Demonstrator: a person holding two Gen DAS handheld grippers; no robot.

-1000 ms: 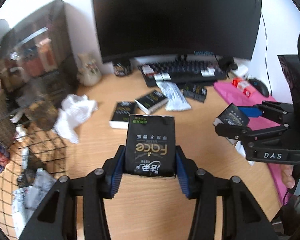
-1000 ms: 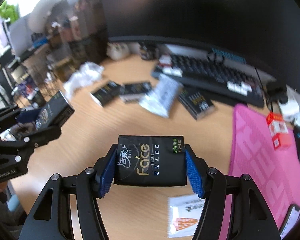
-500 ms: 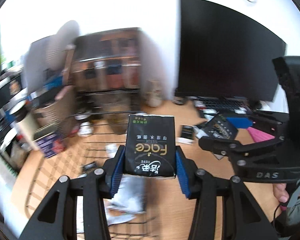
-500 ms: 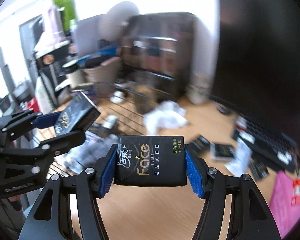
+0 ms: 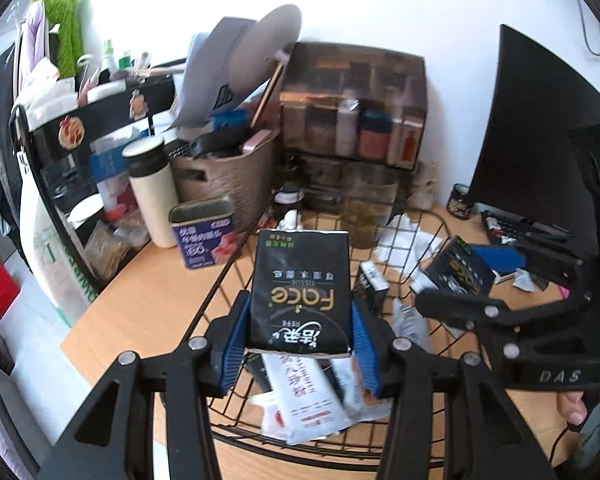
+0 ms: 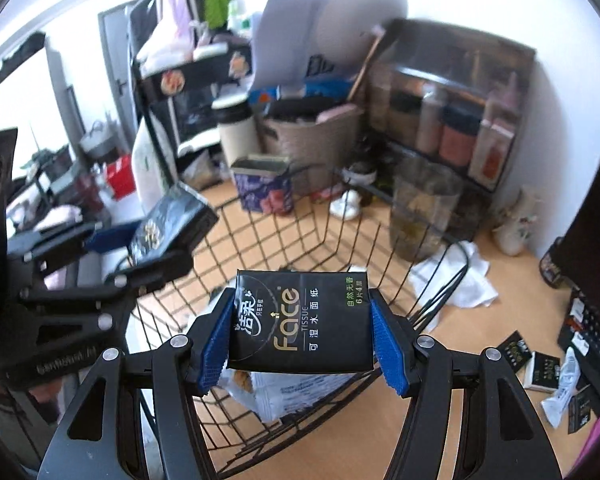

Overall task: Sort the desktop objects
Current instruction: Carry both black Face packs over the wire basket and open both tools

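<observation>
Tools (image 5: 300,320) (image 6: 302,330), packs; basket contents perhaps sachets.

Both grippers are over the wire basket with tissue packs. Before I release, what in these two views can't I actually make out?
- Basket floor under the left gripper: left wrist view, hidden by its tissue pack.
- Near rim of the wire basket: right wrist view, covered by the right gripper and its pack.
- Print on the packets in the basket: blurred, partly covered.
- Shelf box contents: both views, blurred.
</observation>
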